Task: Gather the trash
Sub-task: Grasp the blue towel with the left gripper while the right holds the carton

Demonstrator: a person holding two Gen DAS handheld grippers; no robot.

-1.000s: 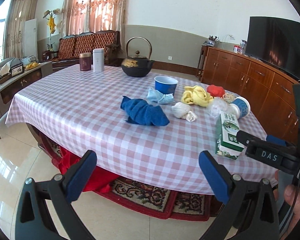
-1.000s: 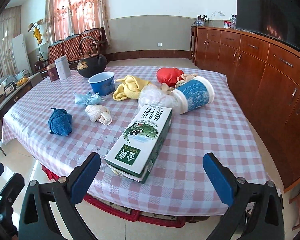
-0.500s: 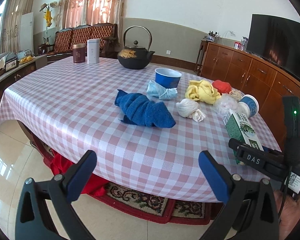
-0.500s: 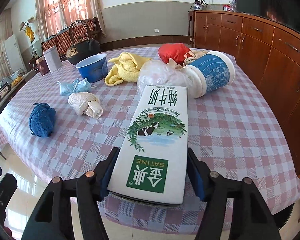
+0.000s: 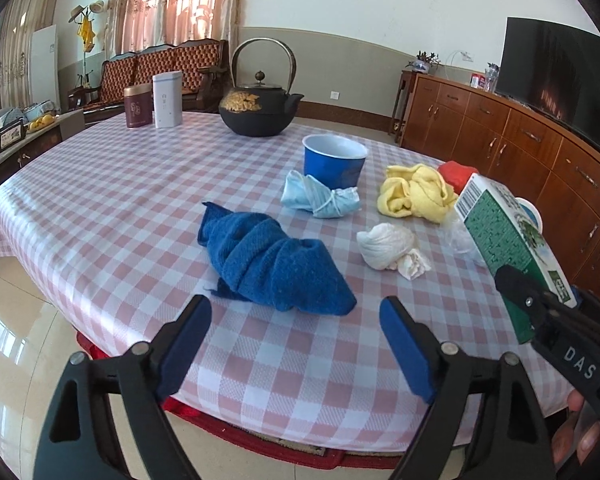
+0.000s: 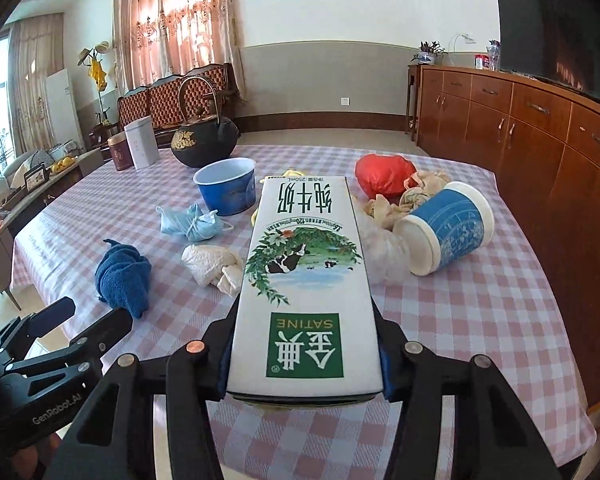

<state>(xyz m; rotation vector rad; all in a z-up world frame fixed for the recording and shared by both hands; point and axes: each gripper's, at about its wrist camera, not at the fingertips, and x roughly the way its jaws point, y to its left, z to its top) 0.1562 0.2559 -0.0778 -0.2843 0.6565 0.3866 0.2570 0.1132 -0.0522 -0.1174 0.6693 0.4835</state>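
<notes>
Above the near edge of the checked table (image 6: 480,320), my right gripper (image 6: 302,364) clamps the milk carton (image 6: 306,280) by its sides, tilted up off the cloth. My left gripper (image 5: 296,344) hangs spread wide and empty, just short of the blue towel (image 5: 272,264).

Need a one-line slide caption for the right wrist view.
Right hand-held gripper clamps a milk carton above the checkered table, with rags and a tipped paper cup beyond.
</notes>
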